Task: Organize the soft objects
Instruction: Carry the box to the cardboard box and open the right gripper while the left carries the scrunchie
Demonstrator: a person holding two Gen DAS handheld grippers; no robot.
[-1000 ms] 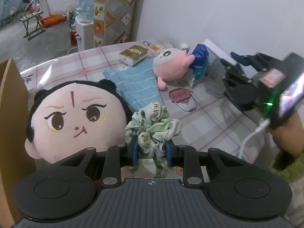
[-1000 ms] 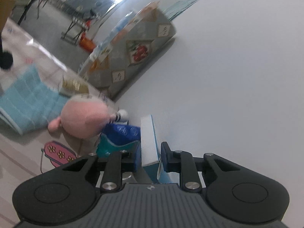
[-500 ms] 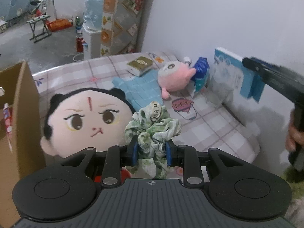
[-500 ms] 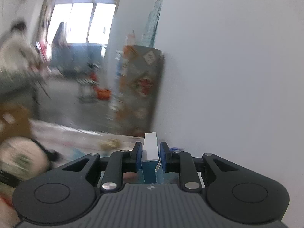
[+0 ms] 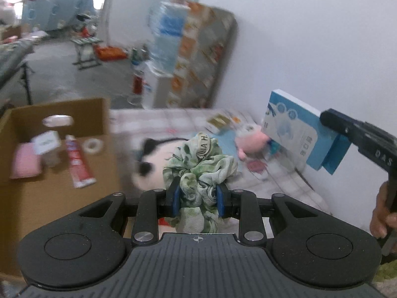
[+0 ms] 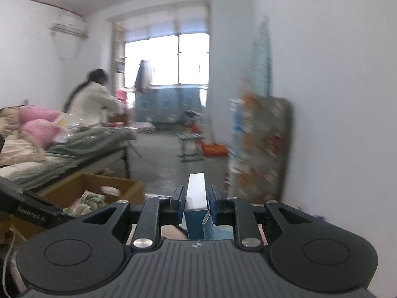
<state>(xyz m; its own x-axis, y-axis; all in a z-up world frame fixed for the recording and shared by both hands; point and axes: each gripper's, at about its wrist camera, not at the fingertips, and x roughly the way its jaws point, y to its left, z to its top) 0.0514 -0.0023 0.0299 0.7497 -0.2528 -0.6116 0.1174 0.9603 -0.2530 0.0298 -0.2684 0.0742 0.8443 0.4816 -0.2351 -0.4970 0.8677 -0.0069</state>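
Note:
My left gripper (image 5: 198,196) is shut on a green-and-white fabric scrunchie (image 5: 201,164), held above the checked bed cover. Behind it lie a big round-faced plush doll (image 5: 153,159), blurred, and a small pink plush (image 5: 250,144). My right gripper (image 6: 197,200) is shut on a blue-and-white box (image 6: 197,211), lifted high and seen edge-on. In the left wrist view that blue-and-white box (image 5: 292,129) hangs in the air at the right, clamped by the right gripper (image 5: 337,146). An open cardboard box (image 5: 57,149) stands at the left.
The cardboard box holds a pink pad (image 5: 24,164), a tube (image 5: 79,164), a tape roll (image 5: 93,146) and a small white box. A white wall (image 5: 310,49) runs along the right. A mattress (image 6: 260,149) leans against it. A person (image 6: 89,101) stands far back near another bed (image 6: 62,149).
Both grippers rose with their loads. The left view swung left, bringing the cardboard box's inside into sight. The right gripper rolled upright and lifted the blue-and-white box off the bed.

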